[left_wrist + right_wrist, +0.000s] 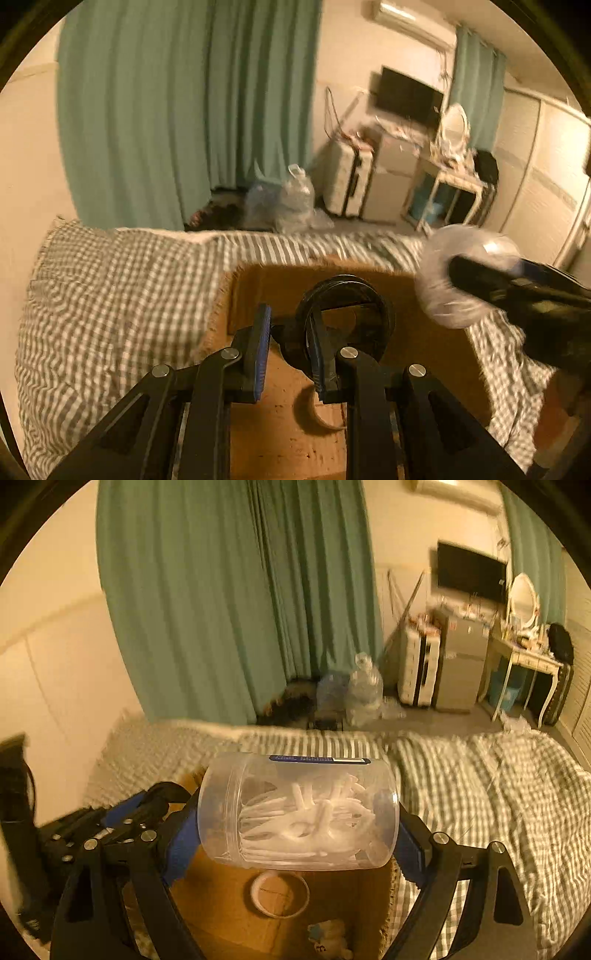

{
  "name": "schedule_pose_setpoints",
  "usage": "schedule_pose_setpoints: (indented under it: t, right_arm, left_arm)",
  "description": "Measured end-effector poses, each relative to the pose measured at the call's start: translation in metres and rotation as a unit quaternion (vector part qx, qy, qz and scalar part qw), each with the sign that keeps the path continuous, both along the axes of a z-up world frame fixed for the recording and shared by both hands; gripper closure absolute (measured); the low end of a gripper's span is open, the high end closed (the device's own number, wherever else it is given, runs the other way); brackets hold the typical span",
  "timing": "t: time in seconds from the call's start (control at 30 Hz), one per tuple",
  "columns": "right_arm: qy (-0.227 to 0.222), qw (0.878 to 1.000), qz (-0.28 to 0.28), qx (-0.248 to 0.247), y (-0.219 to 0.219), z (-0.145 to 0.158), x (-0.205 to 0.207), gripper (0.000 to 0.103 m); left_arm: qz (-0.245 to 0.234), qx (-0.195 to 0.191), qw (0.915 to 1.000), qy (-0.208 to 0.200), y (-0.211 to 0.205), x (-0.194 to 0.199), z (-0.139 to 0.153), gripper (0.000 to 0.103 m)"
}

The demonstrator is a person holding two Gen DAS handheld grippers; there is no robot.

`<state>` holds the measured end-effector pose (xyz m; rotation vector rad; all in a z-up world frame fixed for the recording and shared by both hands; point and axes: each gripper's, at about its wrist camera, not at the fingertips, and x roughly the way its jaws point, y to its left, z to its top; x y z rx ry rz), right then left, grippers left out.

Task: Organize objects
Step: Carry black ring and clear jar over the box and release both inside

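Note:
My right gripper is shut on a clear plastic jar of white sticks, held sideways above an open cardboard box. A tape roll and a small toy lie in the box. In the left wrist view my left gripper holds a black coiled cable by its right finger over the box; the jaws stand apart. The jar shows blurred at the right, in the right gripper. The left gripper shows at the left of the right wrist view.
The box sits on a bed with a checked blanket. Beyond the bed are green curtains, plastic bags, a suitcase, a small fridge, a TV and a dressing table.

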<state>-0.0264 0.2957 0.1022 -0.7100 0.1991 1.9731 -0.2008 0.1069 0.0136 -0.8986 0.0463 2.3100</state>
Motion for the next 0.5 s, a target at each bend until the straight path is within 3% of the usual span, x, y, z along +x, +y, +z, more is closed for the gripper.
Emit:
schedule_pose_setpoints:
  t: [0.17,0.5]
  right_arm:
    - [-0.027,0.999,-0.006,-0.029,0.028,-0.034,-0.002,0.016]
    - [-0.089,0.994,-0.016,-0.068,0.051,-0.079,-0.005,0.016]
  left_arm:
    - [-0.010,-0.063,0.9979,0.005,0.024,-0.003,-0.026,0.083]
    - [-0.018,-0.105,0.9941,-0.023,0.039,-0.006,-0.053,0.083]
